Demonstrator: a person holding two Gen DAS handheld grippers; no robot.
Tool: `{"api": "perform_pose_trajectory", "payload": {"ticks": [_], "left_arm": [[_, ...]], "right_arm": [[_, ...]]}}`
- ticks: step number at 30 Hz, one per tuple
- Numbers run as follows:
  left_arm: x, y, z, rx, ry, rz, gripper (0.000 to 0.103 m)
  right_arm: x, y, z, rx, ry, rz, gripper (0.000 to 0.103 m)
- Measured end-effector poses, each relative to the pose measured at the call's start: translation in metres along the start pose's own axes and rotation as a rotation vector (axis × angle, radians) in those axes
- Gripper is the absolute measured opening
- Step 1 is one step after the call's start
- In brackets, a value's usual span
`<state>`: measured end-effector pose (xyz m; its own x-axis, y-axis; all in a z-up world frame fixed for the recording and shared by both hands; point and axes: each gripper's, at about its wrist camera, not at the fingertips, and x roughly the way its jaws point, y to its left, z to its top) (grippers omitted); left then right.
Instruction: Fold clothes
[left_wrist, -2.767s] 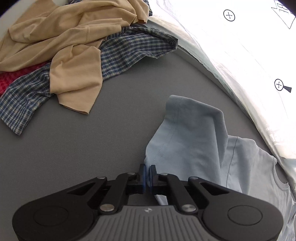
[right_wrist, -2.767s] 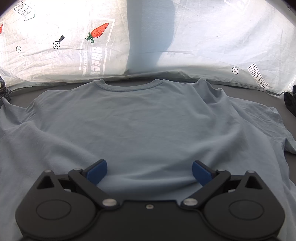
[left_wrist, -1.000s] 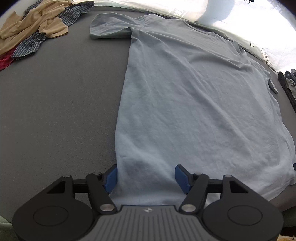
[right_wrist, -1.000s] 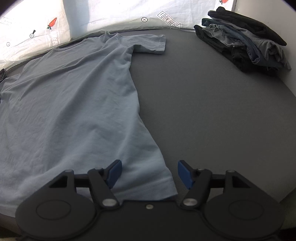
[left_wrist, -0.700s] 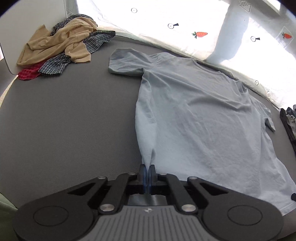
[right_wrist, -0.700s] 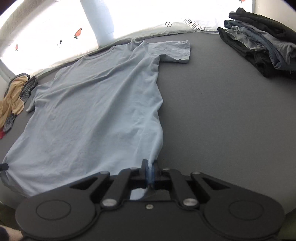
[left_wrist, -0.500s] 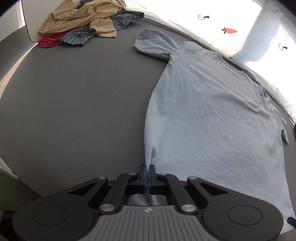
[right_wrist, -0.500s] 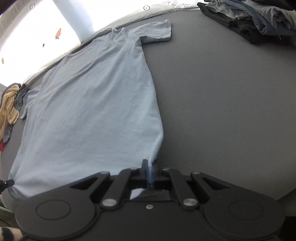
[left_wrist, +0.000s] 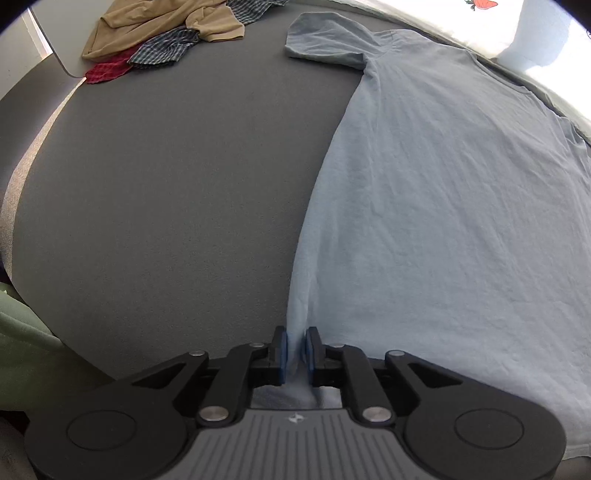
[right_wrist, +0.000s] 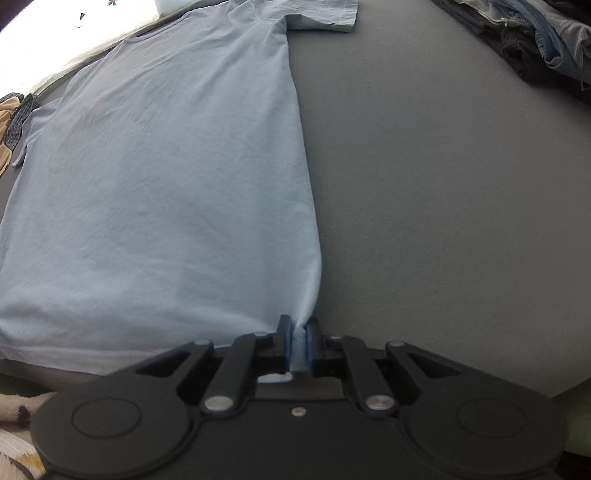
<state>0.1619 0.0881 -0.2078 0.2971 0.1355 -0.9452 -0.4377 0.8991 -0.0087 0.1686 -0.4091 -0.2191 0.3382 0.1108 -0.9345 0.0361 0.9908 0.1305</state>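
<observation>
Two grippers, left gripper (left_wrist: 294, 345) and right gripper (right_wrist: 298, 336), each clamped on hem corner of light-blue T-shirt (left_wrist: 443, 206), spread flat on grey table (left_wrist: 166, 184). Hem gripped; next likely lift toward collar, evenly.

Shirt hem corners: pinched out of sight between each gripper's jaws.
Dark folded clothes (right_wrist: 546, 40): cut off by top-right edge.
Tan garment pile (left_wrist: 166, 26): top cropped.
Carrot print (left_wrist: 484, 3): mostly cropped.
</observation>
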Motion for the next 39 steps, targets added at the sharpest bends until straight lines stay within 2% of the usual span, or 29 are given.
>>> {"api": "perform_pose_trajectory", "payload": {"ticks": [1,2,3,5,6,7,9,11,12,16,19,22,26,28,30,33,37,39], "left_arm": [[-0.001,0.001,0.002,0.005,0.010,0.012,0.023],[-0.001,0.001,0.004,0.009,0.019,0.024,0.031],[-0.002,0.003,0.005,0.012,0.030,0.034,0.035],[-0.004,0.010,0.010,-0.005,0.067,0.030,0.055],[-0.006,0.014,0.011,-0.021,0.077,0.017,0.057],[-0.011,0.020,0.015,-0.049,0.073,-0.009,0.058],[-0.021,0.032,0.022,-0.103,0.062,-0.059,0.068],[-0.035,0.041,0.031,-0.139,0.014,-0.081,0.086],[-0.039,0.043,0.038,-0.146,-0.011,-0.090,0.088],[-0.045,0.055,0.068,-0.168,-0.088,-0.137,0.093],[-0.030,0.062,0.098,-0.162,-0.098,-0.129,0.094],[-0.015,0.071,0.131,-0.143,-0.112,-0.159,0.094],[0.021,0.081,0.178,-0.168,-0.104,-0.248,0.094],[0.039,0.080,0.201,-0.195,-0.091,-0.303,0.094],[0.057,0.078,0.223,-0.224,-0.080,-0.357,0.094],[0.077,0.063,0.254,-0.205,-0.085,-0.410,0.094],[0.095,0.050,0.272,-0.195,-0.056,-0.473,0.093],[0.104,0.044,0.280,-0.196,-0.036,-0.510,0.094]], "right_arm": [[-0.004,0.002,0.002,-0.016,0.004,-0.024,0.028],[-0.009,0.004,0.005,-0.036,0.006,-0.048,0.039],[-0.017,0.006,0.007,-0.072,-0.001,-0.073,0.050],[-0.033,0.008,0.014,-0.124,-0.019,-0.103,0.058],[-0.040,0.010,0.018,-0.133,-0.033,-0.114,0.070],[-0.051,0.012,0.025,-0.142,-0.072,-0.130,0.088],[-0.064,0.019,0.040,-0.152,-0.154,-0.119,0.103],[-0.067,0.029,0.057,-0.164,-0.213,-0.071,0.103],[-0.063,0.037,0.067,-0.164,-0.242,-0.031,0.103],[-0.019,0.092,0.113,-0.134,-0.275,0.088,0.103],[0.012,0.151,0.138,-0.137,-0.306,0.156,0.103],[0.036,0.215,0.155,-0.170,-0.340,0.171,0.103],[0.068,0.286,0.173,-0.219,-0.343,0.145,0.103],[0.080,0.309,0.181,-0.228,-0.329,0.129,0.103],[0.094,0.331,0.189,-0.244,-0.328,0.070,0.103],[0.106,0.349,0.196,-0.257,-0.366,-0.004,0.103],[0.129,0.363,0.205,-0.227,-0.355,-0.064,0.103],[0.137,0.363,0.203,-0.187,-0.373,-0.055,0.103]]}}
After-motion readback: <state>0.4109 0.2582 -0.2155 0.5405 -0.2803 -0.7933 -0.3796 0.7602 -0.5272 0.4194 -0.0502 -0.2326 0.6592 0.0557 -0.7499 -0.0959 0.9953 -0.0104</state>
